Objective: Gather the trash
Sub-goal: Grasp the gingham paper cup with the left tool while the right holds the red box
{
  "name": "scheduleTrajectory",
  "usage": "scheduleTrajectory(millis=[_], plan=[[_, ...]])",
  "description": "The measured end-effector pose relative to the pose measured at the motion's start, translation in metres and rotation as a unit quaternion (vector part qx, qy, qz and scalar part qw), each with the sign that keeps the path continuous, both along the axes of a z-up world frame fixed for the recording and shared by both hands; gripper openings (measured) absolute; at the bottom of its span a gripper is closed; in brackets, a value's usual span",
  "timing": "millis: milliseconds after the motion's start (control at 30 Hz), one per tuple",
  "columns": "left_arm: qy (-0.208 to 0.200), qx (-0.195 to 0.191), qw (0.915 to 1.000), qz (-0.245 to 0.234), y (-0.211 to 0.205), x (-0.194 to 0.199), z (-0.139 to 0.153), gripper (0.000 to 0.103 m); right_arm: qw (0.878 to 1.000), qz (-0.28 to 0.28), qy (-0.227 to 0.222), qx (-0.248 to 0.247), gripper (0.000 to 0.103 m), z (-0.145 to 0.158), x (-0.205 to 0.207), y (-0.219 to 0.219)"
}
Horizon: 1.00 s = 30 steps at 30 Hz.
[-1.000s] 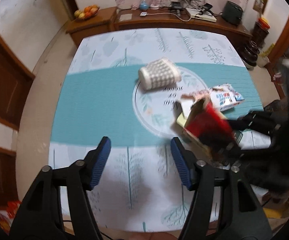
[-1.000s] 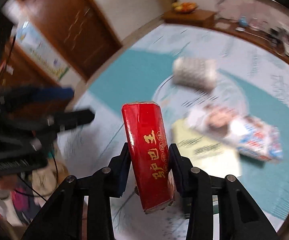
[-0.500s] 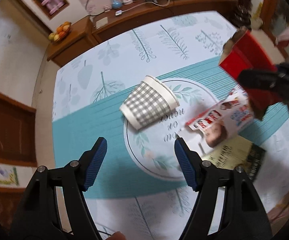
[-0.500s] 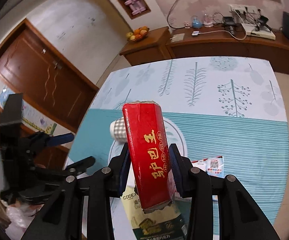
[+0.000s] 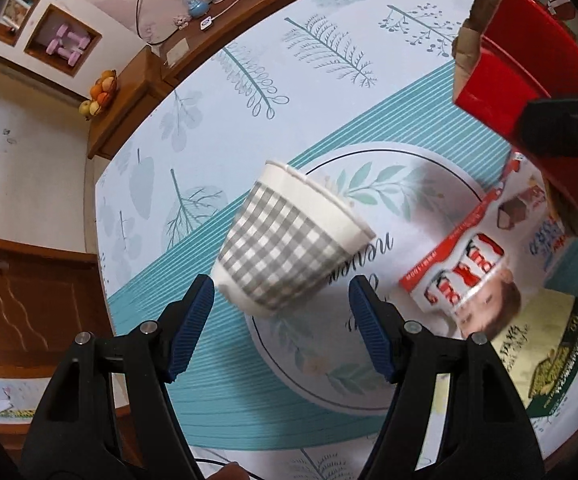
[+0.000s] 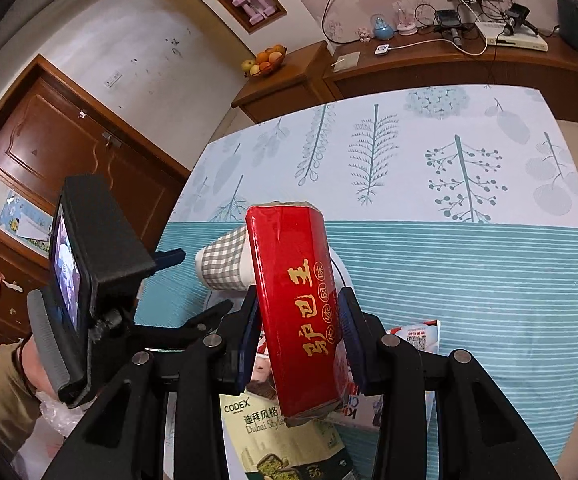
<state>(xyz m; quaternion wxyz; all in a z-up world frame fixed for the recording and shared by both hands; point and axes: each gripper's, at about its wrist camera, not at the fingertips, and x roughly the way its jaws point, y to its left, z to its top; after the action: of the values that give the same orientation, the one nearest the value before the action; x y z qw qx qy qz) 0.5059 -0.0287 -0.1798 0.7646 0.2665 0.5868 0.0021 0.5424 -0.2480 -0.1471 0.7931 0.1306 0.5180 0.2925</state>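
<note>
Red box [image 6: 301,312] clamped in right gripper [image 6: 299,340] fingers, left gripper [image 5: 281,320] fingers spread before checked cup [image 5: 285,248]

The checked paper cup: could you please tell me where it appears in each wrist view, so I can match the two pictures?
Left wrist: the checked paper cup lies on its side at centre, just beyond the open left gripper.
Right wrist: the cup sits left of centre, partly hidden behind the red box that the right gripper holds.
Shared landmark: the fruit bowl on the wooden sideboard.
</note>
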Motion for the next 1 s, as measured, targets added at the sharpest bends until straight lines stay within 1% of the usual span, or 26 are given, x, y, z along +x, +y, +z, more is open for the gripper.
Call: scheduleTrajectory(millis=[133,367,500,700,833,900,967,1000], plan=[[0.011,-0.005,0.9999,0.003,0.001,0.015,-0.008,0.067,1.000,0.000,0.011,0.004,0.037,-0.009,0.008,0.003],[0.022,-0.016,0.9996,0.006,0.006,0.035,-0.013,0.067,1.000,0.005,0.025,0.009,0.037,-0.022,0.017,0.007],[0.033,-0.030,0.9988,0.022,0.014,0.047,-0.017,0.067,0.999,0.000,0.033,0.015,0.037,-0.028,0.022,0.005],[0.036,-0.050,0.9971,0.044,0.025,0.062,-0.020,0.067,0.999,-0.005,0.039,0.018,0.037,-0.031,0.022,0.000],[0.045,-0.053,0.9963,0.051,0.030,0.072,-0.025,0.067,0.999,-0.011,0.044,0.018,0.037,-0.032,0.023,-0.001],[0.057,-0.060,0.9946,0.062,0.035,0.078,-0.031,0.066,0.999,-0.014,0.047,0.019,0.037,-0.034,0.023,-0.002],[0.068,-0.064,0.9928,0.075,0.039,0.081,-0.038,0.062,0.999,-0.015,0.048,0.020,0.037,-0.035,0.024,-0.002],[0.065,-0.074,0.9919,0.080,0.042,0.082,-0.037,0.060,0.998,-0.016,0.049,0.020,0.037,-0.035,0.024,-0.002]])
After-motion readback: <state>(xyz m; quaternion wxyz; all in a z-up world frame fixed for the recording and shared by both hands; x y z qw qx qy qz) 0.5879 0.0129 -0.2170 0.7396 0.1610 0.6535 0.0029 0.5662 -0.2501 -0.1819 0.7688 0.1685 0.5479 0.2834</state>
